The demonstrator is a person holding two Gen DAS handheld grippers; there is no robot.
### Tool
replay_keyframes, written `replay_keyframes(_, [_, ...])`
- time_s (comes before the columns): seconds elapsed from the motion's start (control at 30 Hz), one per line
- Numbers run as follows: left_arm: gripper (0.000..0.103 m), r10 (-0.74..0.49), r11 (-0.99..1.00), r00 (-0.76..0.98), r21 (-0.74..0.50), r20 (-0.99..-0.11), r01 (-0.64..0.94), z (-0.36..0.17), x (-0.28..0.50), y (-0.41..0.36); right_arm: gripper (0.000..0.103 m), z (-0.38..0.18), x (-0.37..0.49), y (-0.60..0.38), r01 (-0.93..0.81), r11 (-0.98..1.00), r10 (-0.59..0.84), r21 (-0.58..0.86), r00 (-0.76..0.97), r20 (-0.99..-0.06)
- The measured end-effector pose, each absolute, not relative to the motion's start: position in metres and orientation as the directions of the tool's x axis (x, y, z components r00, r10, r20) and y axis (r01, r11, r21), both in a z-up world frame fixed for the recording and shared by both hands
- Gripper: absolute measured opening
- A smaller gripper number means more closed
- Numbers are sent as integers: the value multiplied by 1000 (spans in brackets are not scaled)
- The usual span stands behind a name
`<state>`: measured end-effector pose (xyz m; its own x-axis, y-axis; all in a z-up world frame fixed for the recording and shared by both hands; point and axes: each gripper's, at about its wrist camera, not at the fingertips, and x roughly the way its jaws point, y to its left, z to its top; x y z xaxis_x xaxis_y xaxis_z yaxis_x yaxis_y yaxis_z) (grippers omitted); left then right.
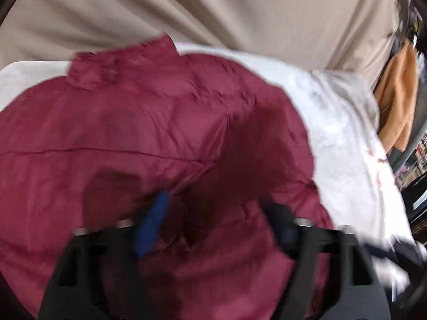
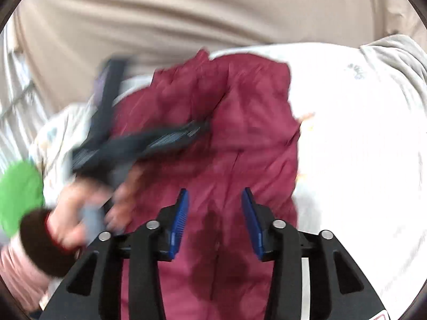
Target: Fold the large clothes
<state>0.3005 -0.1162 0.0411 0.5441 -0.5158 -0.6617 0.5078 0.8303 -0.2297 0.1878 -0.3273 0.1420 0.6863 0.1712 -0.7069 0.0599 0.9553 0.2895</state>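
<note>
- Blue pads [image 2: 181, 221] on the right gripper [image 2: 216, 221]: fingers spread, nothing between them, above the near part of the jacket.
- Left gripper [image 1: 221, 221], blurred: fingers spread wide over the jacket, nothing pinched.
- Maroon padded jacket [image 1: 149, 133] lies spread on the white bed cover [image 1: 344, 144], collar [image 1: 120, 64] toward the far edge.
- Person's hand [image 2: 80, 213] holds the left gripper at the jacket's left side.
- Beige curtain [image 1: 213, 10] behind the far edge.

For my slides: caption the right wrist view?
Open right gripper above a maroon puffer jacket on a white sheet; blurred left gripper alongside.
</note>
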Motion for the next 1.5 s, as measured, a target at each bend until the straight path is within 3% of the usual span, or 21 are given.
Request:
replay_keyframes(0.17, [89,-501,858,622,-252,-602,447,66,285,-16,60,137,231,-346,117,907,202,405,722,-662])
replay_keyframes(0.37, [89,-394,902,620,-415,-679,119,29,329,119,61,99,285,-351,194,853,263,485,643,-720])
replay_keyframes(0.4, [87,-384,896,614,-438,-690,69,20,334,135,59,94,290,-349,200,849,270,489,631,-727])
replay_keyframes(0.43, [86,-378,888,608,-459,-699,25,12,340,149,47,92,295,-346,193,849,279,492,626,-728])
replay_keyframes(0.47, [81,-372,875,611,-484,-699,-20,5,347,165,36,95,302,-337,162,864,285,476,622,-729])
replay_keyframes(0.5, [72,-358,873,617,-486,-701,-45,2,350,171,10,99,306,-328,136,882,279,450,619,-734])
replay_keyframes(0.53, [67,-340,872,628,-484,-700,-67,1,355,177,6,108,307,-318,113,906,253,409,630,-734])
replay_keyframes(0.6, [45,-309,881,650,-467,-694,-80,3,364,182,4,137,302,-300,52,936,215,348,699,-683])
replay_keyframes(0.7, [25,-232,923,667,-376,-708,-79,5,375,176,4,175,291,-292,-10,939,214,343,799,-562])
replay_keyframes(0.73, [23,-209,933,669,-351,-713,-82,4,376,173,4,179,288,-293,-9,942,199,336,821,-536])
replay_keyframes(0.8, [21,-183,948,666,-310,-723,-76,-3,379,166,3,162,299,-299,45,956,138,289,800,-584])
replay_keyframes(0.9, [21,-157,959,675,-275,-721,-70,-9,378,158,2,83,336,-313,133,969,86,209,613,-786])
replay_keyframes(1.0, [22,-143,963,676,-259,-723,-73,-9,377,156,2,85,333,-320,157,952,111,264,628,-770])
replay_keyframes(1.07, [22,-144,962,677,-263,-722,-77,-9,378,154,4,104,324,-325,219,941,55,257,650,-758])
replay_keyframes(1.13, [22,-137,963,682,-258,-718,-78,-9,375,154,14,120,307,-324,265,935,-9,236,683,-730])
replay_keyframes(1.27, [22,-107,972,686,-222,-719,-81,-7,373,147,15,151,292,-283,123,966,66,228,735,-675])
replay_keyframes(1.43, [23,-117,967,687,-239,-718,-84,-9,375,146,15,115,329,-209,-56,993,115,103,635,-764])
replay_keyframes(1.5, [23,-128,965,686,-249,-716,-80,-8,374,150,4,93,338,-213,-47,996,90,77,610,-787])
